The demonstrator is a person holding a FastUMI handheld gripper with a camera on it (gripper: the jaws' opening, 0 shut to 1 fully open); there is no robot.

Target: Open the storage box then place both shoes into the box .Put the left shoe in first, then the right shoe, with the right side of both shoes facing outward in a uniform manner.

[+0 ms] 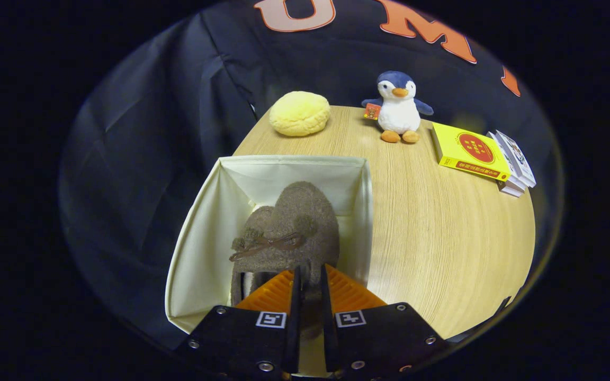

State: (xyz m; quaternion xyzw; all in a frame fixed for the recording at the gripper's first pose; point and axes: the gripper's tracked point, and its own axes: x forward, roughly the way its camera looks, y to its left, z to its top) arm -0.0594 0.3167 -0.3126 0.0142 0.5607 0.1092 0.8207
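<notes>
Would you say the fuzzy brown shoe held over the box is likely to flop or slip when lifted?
Probably soft: the shoe looks fuzzy, so it may sag. The gripper pinches its edge over the storage box; slipping seems unlikely.

A staged recording booth, not a lived-in room: black cloth wall [178,106] draped behind a wood-grain table [442,238], set with household props, namely a plush penguin [398,108], a yellow bun-shaped cushion [299,113], a yellow book [469,152] and small boxes [517,164].
</notes>
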